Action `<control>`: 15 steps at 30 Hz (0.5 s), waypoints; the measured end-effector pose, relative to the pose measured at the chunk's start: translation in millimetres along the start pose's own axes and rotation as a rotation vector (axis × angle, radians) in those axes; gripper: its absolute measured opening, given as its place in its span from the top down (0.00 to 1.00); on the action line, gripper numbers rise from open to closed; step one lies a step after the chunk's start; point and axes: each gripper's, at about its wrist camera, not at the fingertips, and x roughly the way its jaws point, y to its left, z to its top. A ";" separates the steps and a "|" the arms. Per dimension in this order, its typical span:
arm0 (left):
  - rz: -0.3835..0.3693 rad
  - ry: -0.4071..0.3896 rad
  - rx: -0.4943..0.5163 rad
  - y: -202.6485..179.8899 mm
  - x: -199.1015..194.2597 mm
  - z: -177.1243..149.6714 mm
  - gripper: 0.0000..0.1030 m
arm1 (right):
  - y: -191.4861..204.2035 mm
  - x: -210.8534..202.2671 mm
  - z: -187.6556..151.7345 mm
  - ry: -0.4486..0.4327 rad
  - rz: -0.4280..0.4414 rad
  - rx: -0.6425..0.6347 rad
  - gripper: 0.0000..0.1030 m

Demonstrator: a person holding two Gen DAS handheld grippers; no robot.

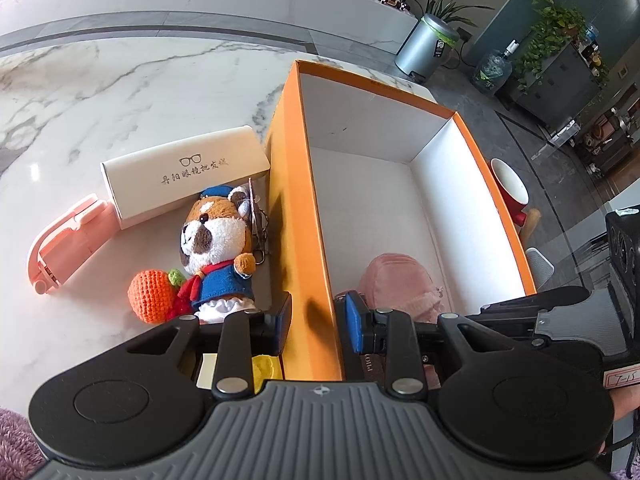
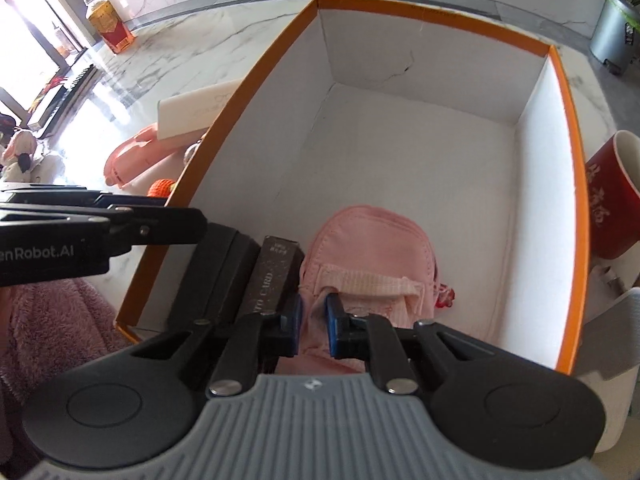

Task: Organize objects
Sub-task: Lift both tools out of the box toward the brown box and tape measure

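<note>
Inside the orange box (image 2: 567,92), at its near end, lies a small pink backpack (image 2: 372,248). The right gripper (image 2: 313,320) points steeply down, jaws narrowed onto the backpack's pale fabric. The left gripper (image 1: 316,322) straddles and clamps the box's left wall.

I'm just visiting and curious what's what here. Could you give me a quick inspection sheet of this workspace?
Surface: white marble table, glossy.
Job's things: orange box, open; pink mini backpack and a dark card box inside. Outside it: plush dog, crochet orange, glasses case, pink gadget.
Clutter: red mug beside the box.
Grippers: left gripper straddles the box's wall, whether it presses I cannot tell; right gripper shut on backpack fabric.
Cables: nothing seen.
Surroundings: bin, plants, water jug, bottle.
</note>
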 end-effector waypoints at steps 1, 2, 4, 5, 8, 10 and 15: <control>0.000 0.000 0.000 0.4 -0.2 -0.3 0.68 | 1.0 1.1 -0.8 0.008 0.002 -0.007 0.91; -0.002 0.001 0.001 -0.2 0.1 -0.1 0.68 | 0.4 2.4 -0.2 0.011 0.002 -0.004 0.91; -0.005 0.004 0.003 -1.5 1.6 -0.2 0.68 | -7.1 8.3 2.2 0.027 0.026 0.046 0.91; -0.006 0.007 0.003 -1.9 2.3 -0.7 0.68 | -11.2 12.0 3.0 0.033 0.036 0.072 0.91; -0.002 0.012 0.003 -1.9 3.3 -1.7 0.68 | -16.9 17.0 1.5 0.039 0.057 0.105 0.90; 0.002 0.010 -0.001 -1.5 2.2 -1.7 0.68 | -16.5 14.2 0.9 0.031 0.064 0.106 0.87; 0.002 -0.009 0.007 -2.2 -8.7 -3.7 0.68 | -10.8 1.7 1.5 -0.007 0.058 0.105 0.79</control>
